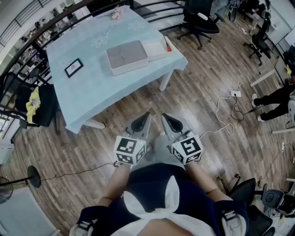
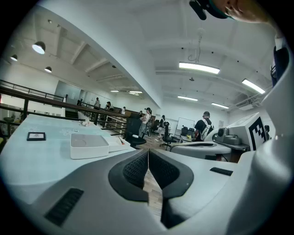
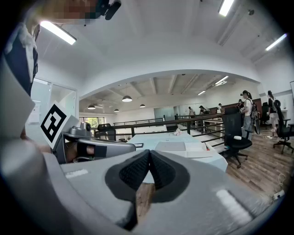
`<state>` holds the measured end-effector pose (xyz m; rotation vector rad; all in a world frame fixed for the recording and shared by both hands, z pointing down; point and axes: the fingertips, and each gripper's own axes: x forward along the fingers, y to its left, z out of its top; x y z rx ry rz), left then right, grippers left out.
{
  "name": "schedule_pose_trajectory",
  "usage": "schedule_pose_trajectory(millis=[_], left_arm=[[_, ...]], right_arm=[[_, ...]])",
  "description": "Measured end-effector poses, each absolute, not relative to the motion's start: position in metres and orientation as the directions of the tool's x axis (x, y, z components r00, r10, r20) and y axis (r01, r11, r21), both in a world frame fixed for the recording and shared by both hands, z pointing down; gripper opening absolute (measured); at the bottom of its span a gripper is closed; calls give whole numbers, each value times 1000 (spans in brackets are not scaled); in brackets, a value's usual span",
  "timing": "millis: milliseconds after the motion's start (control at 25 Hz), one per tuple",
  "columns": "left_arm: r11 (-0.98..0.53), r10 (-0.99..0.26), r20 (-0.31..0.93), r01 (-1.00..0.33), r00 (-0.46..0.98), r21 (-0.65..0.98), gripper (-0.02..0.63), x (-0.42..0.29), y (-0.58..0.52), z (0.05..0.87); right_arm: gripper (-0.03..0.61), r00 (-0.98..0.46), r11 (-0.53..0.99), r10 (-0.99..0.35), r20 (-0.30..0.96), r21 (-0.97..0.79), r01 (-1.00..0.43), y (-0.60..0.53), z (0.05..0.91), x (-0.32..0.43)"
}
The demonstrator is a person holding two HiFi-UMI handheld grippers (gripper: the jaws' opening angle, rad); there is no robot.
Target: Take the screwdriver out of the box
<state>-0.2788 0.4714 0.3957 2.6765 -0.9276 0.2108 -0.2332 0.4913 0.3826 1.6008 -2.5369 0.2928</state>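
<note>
A white box (image 1: 126,56) lies on the light blue table (image 1: 87,92), with its open tray half (image 1: 156,48) beside it on the right. A thin red-handled screwdriver (image 1: 167,44) rests along the tray's right edge. My left gripper (image 1: 147,114) and right gripper (image 1: 164,116) hang side by side over the wood floor, well short of the table, both shut and empty. In the left gripper view the pads (image 2: 138,167) meet, and the box (image 2: 88,145) stands far ahead to the left. In the right gripper view the box (image 3: 171,147) lies straight beyond the closed pads (image 3: 161,170).
A black-framed card (image 1: 73,67) and a small pink ornament (image 1: 116,14) sit on the table. A dark railing runs behind it. Office chairs (image 1: 198,20) stand at the back right. A power strip with cable (image 1: 235,93) lies on the floor near a person's legs (image 1: 272,103).
</note>
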Motion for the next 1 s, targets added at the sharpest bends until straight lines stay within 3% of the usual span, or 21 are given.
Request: schedule_pose_trajectory(millis=[600,1000], left_arm=[[-784,-535,264,-588,803,201,20,-214,389,403],[-778,-550,274,-603,789,174,20,-163,307,396]], right_arm=[[-2,-348,333,-921,176,-114,-936,414,389,-156],[-2,-368,352,-914,171,-116,-929,328,385,-103]])
